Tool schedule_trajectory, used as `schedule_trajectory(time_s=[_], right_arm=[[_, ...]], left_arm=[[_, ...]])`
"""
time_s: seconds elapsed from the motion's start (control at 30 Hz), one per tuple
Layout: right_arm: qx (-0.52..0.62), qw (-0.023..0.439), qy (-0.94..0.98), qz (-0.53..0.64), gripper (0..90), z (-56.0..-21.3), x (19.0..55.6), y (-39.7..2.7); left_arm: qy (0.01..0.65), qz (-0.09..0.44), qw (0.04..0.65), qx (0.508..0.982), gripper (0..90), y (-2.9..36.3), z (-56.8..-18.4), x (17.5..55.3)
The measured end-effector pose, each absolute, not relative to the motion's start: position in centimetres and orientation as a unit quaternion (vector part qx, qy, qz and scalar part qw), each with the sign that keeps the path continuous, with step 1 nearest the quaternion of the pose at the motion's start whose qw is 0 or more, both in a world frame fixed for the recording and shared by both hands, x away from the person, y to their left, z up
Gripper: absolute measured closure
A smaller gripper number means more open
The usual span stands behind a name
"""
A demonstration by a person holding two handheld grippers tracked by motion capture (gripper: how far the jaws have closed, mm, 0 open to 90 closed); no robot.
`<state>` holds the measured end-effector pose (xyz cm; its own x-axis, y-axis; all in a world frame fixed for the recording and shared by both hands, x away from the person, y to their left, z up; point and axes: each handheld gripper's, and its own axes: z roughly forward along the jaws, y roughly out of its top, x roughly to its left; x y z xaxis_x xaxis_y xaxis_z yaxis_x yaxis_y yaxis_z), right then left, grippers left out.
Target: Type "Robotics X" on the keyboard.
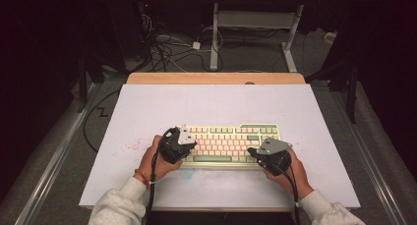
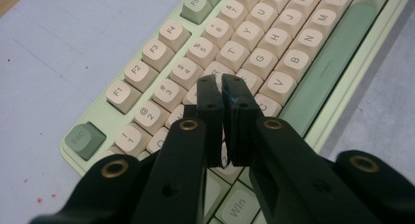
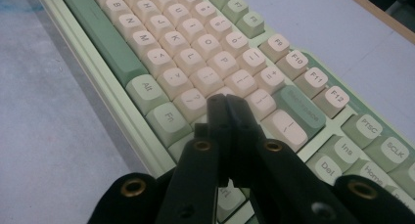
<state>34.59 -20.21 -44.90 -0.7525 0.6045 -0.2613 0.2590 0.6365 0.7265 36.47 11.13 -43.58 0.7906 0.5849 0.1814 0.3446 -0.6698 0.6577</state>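
Both claws — left gripper [image 1: 184, 145] and right gripper [image 1: 259, 154] — were clenched empty over the keyboard [image 1: 231, 136], tips poised like fingers, apparently for pressing keys.
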Motion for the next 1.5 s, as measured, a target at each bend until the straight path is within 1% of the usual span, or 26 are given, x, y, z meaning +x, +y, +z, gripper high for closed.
schedule_trajectory(time_s=[0.07, 0.13, 0.2, 0.23, 0.33, 0.5, 0.53, 0.7, 0.77, 0.83, 0.9, 0.93, 1.0, 1.03, 1.1, 1.2, 1.33, 1.5], right_arm=[[0.252, 0.249, 0.867, 0.351, 90.0, -44.7, 34.6, -20.3], [0.252, 0.249, 0.865, 0.356, 90.0, -44.5, 34.5, -20.4], [0.255, 0.249, 0.863, 0.359, 89.9, -44.4, 34.5, -20.4], [0.257, 0.250, 0.862, 0.359, 89.9, -44.3, 34.5, -20.4], [0.262, 0.255, 0.857, 0.363, 88.2, -44.2, 34.5, -20.5], [0.266, 0.261, 0.850, 0.373, 86.9, -43.8, 34.5, -20.7], [0.270, 0.260, 0.848, 0.375, 85.7, -43.7, 34.6, -20.8], [0.277, 0.266, 0.838, 0.387, 75.3, -43.5, 34.6, -20.9], [0.280, 0.269, 0.835, 0.390, 68.7, -43.5, 34.6, -20.9], [0.282, 0.270, 0.832, 0.394, 60.8, -43.5, 34.7, -21.0], [0.289, 0.276, 0.829, 0.391, 54.0, -43.5, 34.7, -21.0], [0.290, 0.276, 0.828, 0.392, 50.7, -43.5, 34.7, -21.1], [0.292, 0.279, 0.826, 0.393, 43.1, -43.5, 34.8, -21.1], [0.292, 0.281, 0.825, 0.395, 40.8, -43.5, 34.8, -21.1], [0.295, 0.286, 0.821, 0.397, 33.2, -43.5, 34.8, -21.0], [0.299, 0.287, 0.817, 0.400, 26.4, -43.5, 34.9, -20.8], [0.302, 0.289, 0.817, 0.397, 22.2, -43.6, 34.9, -20.6], [0.300, 0.296, 0.815, 0.397, 21.4, -43.5, 34.9, -20.5]], left_arm=[[0.259, 0.198, 0.314, 0.892, 81.0, 11.1, -43.5, 36.4], [0.258, 0.195, 0.316, 0.892, 76.8, 11.1, -43.6, 36.4], [0.258, 0.209, 0.315, 0.889, 71.2, 11.1, -43.7, 36.4], [0.258, 0.205, 0.319, 0.889, 69.7, 11.1, -43.7, 36.3], [0.258, 0.221, 0.319, 0.885, 60.3, 11.1, -43.7, 36.2], [0.264, 0.226, 0.329, 0.878, 52.7, 11.1, -43.8, 36.2], [0.266, 0.229, 0.330, 0.876, 50.0, 11.1, -43.8, 36.2], [0.265, 0.249, 0.339, 0.868, 42.1, 11.1, -43.7, 35.9], [0.267, 0.250, 0.339, 0.867, 37.7, 11.1, -43.7, 35.9], [0.266, 0.253, 0.340, 0.866, 35.1, 11.1, -43.7, 35.9], [0.263, 0.255, 0.340, 0.866, 30.0, 11.0, -43.8, 35.8], [0.262, 0.258, 0.339, 0.866, 29.1, 11.0, -43.8, 35.8], [0.261, 0.256, 0.343, 0.865, 23.4, 11.0, -43.8, 35.7], [0.262, 0.256, 0.343, 0.865, 21.0, 11.1, -43.8, 35.7], [0.263, 0.262, 0.342, 0.863, 18.8, 11.1, -43.9, 35.6], [0.265, 0.262, 0.348, 0.860, 16.7, 11.3, -43.9, 35.5], [0.260, 0.263, 0.354, 0.859, 16.0, 11.5, -43.9, 35.4], [0.254, 0.270, 0.353, 0.859, 16.0, 11.4, -43.8, 35.2]])
